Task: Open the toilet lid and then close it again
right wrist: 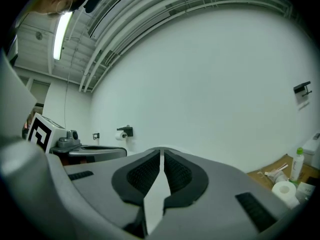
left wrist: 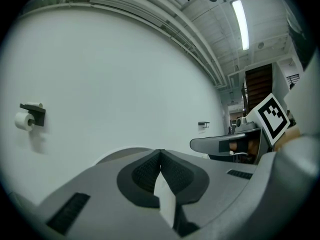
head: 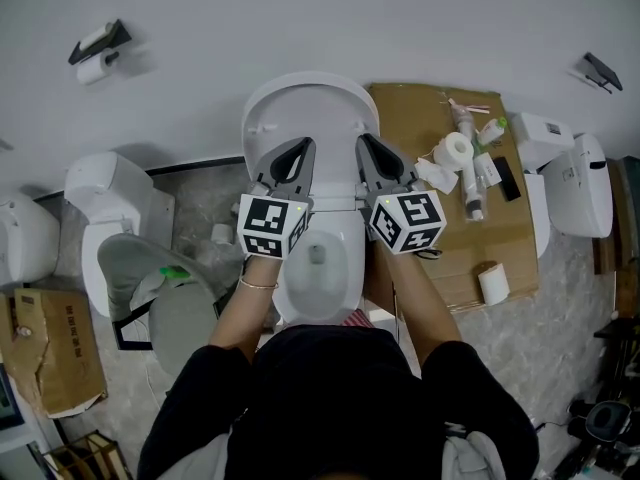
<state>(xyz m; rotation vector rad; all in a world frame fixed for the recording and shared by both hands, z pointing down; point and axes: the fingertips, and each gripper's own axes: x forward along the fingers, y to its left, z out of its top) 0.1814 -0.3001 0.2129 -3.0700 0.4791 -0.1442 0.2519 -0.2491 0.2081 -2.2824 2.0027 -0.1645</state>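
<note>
Lid [head: 310, 108] is standing upright at 12 o'clock from the bowl [head: 318, 268], close to the wall [head: 300, 18]. So the opening half looks done & I'd judge closing is the step in hand.

L side: a spare toilet [head: 110, 203] is sitting at 9 o'clock, well apart, so no bother there. The left gripper [head: 302, 148] is hovering at approx 11 o'clock of the bowl, nose aiming at the lid's inner face. Whether it's touching the lid, can't tell. In the left gripper view its pads [left wrist: 142, 174] are pinching together w/ tips meeting. Nothing is clamped; only a white sliver is showing through the slot lower down.

R side: the right gripper [head: 366, 143] is mirroring it at approx 1 o'clock. Same story in the right gripper view: pads [right wrist: 141, 174] are closing on each other, tips meeting, holding nothing.

Doing it well, imo:
- Closed tips are only good for pushing, and closing needs a pull toward 6 o'clock. So either hook both noses over the top rim at 12 o'clock, or spread the jaws & take the rim edge.
- Keep L & R level, so the hinges aren't twisting.
- Ride the lid all the way down rather than letting go midway, else it's probably slamming.
- Watch the R elbow: a cardboard sheet [head: 400, 118] w/ bottles & paper rolls is lying just beside the toilet at 3 o'clock.
</note>
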